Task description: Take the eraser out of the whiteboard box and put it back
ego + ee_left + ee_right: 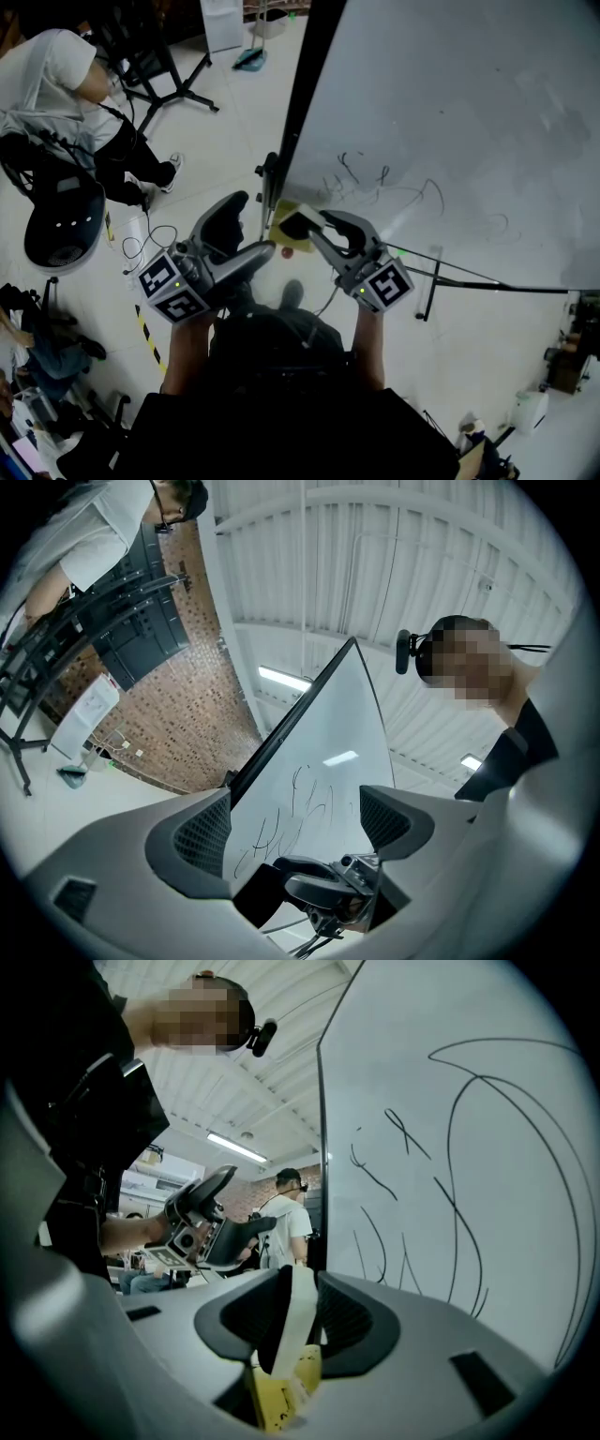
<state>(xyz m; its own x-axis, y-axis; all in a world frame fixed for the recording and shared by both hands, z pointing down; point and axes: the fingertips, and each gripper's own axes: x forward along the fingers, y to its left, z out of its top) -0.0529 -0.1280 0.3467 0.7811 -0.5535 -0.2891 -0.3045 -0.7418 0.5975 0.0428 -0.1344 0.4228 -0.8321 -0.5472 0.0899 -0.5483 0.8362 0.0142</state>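
Note:
The eraser (296, 223), a flat slab with a black side and a white side, is clamped at the tips of my right gripper (311, 225), close to the whiteboard's (450, 122) dark left edge. In the right gripper view the eraser (298, 1321) stands on edge between the pads, just over the yellow whiteboard box (281, 1391). From above, the box (281, 236) shows as a yellow patch under the eraser. My left gripper (251, 227) hangs open and empty just left of it. In its own view the left gripper (295, 822) faces the scribbled whiteboard (319, 752).
A seated person in a white shirt (52, 84) and a black chair (61, 220) are at the left. Cables and yellow-black tape (148, 337) lie on the floor. The board's stand legs (469, 277) run to the right. Another person (291, 1222) stands beyond the board's edge.

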